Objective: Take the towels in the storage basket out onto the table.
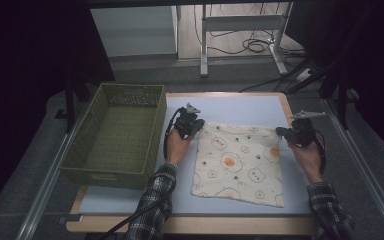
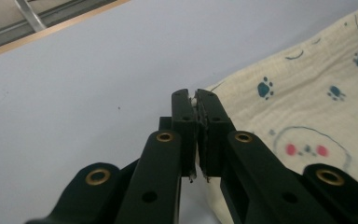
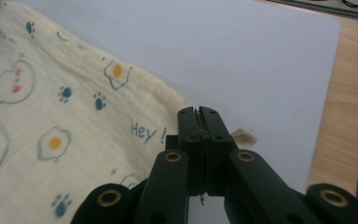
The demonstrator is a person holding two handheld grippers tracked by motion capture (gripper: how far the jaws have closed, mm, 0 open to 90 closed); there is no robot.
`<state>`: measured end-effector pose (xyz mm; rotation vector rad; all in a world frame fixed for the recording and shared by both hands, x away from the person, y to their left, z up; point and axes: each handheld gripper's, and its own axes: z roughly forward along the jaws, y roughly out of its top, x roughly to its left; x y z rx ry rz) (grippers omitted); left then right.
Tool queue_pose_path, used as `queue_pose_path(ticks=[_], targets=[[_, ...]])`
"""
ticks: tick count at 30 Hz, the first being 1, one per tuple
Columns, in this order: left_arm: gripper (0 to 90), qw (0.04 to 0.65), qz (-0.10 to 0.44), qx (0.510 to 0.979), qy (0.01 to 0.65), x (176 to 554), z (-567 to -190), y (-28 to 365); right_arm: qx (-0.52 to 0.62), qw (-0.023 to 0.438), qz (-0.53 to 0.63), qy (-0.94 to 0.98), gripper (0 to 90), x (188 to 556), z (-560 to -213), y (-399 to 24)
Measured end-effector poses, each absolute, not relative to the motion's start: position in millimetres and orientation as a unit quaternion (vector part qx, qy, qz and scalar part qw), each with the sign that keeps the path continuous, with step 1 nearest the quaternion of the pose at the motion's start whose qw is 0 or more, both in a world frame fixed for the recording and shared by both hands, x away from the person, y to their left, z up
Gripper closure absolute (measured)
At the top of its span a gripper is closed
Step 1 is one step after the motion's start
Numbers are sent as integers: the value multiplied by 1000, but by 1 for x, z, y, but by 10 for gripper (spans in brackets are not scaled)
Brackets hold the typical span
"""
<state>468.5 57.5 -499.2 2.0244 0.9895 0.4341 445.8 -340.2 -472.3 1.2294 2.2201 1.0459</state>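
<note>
Right at the lens in the left gripper view, my left hand-held gripper has its jaws pressed together on a corner of the cloth, a sliver of cream fabric pinched between the pads. Same story in the right gripper view: the right hand-held gripper is clamped on the cloth's other far corner, a frayed tuft poking out just right of the jaws.

Outward from there, the cloth lies spread across the middle of the bench, its near edge lying flat toward the bottom of the frame.

The risk, as I judge it: both bites are thin, right at the hem. Pull the hands apart too hard and a corner could slip free; lift unevenly and the cloth may sag and drag across the bench.

The high view gives me the green basket at the left, just beside my left hand, and the whole cloth at once. The gripper views give me the actual bite, plus the "Hey!" print by the right jaws.
</note>
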Motion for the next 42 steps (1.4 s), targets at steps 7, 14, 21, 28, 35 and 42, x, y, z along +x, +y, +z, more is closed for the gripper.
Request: queue_pose_path(ticks=[7, 14, 21, 28, 35, 42], targets=[[870, 430, 163, 804, 377, 436, -493, 61, 421, 193, 378, 802, 887, 414, -470, -346], [869, 446, 148, 802, 369, 406, -495, 69, 412, 186, 384, 805, 886, 385, -473, -354], [866, 454, 136, 804, 359, 376, -501, 74, 399, 176, 391, 810, 887, 355, -475, -356], [865, 468, 124, 801, 352, 345, -505, 82, 384, 168, 398, 816, 886, 320, -475, -354], [864, 472, 113, 804, 345, 320, -514, 87, 376, 158, 391, 825, 885, 298, -481, -350], [864, 472, 101, 806, 341, 302, -521, 90, 372, 149, 388, 830, 883, 277, -486, -350]])
